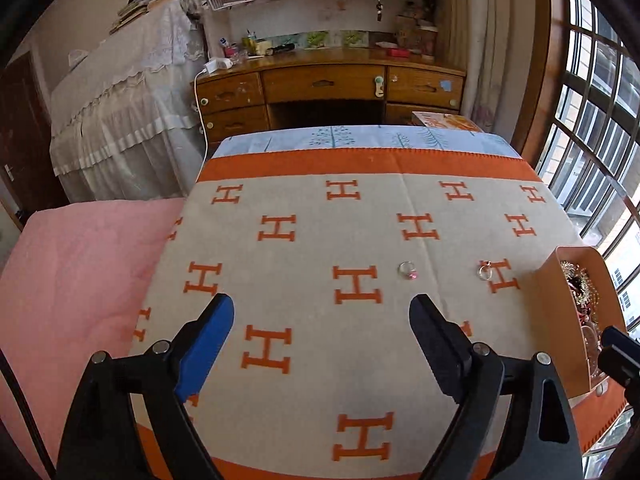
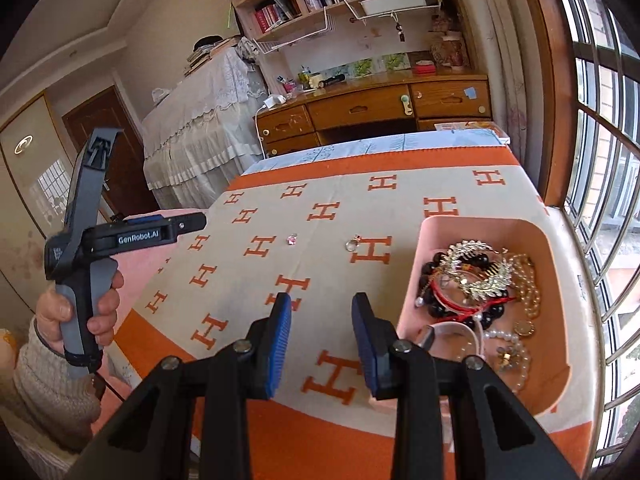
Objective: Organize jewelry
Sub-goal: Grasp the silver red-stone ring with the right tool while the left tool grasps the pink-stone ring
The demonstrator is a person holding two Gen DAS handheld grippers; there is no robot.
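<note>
Clearly "GenRobot.AI" marks the left gripper (image 2: 192,221) above the H-patterned blanket (image 2: 320,272).

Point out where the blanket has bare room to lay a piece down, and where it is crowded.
Free: the blanket left of the pink-stone ring, and its near strip before both rings. Tighter: between the silver ring and the box. Crowded: inside the box.

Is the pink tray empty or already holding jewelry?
Holding jewelry: the pink tray contains a black bead bracelet, pearl strands and a gold leaf hairpiece.
</note>
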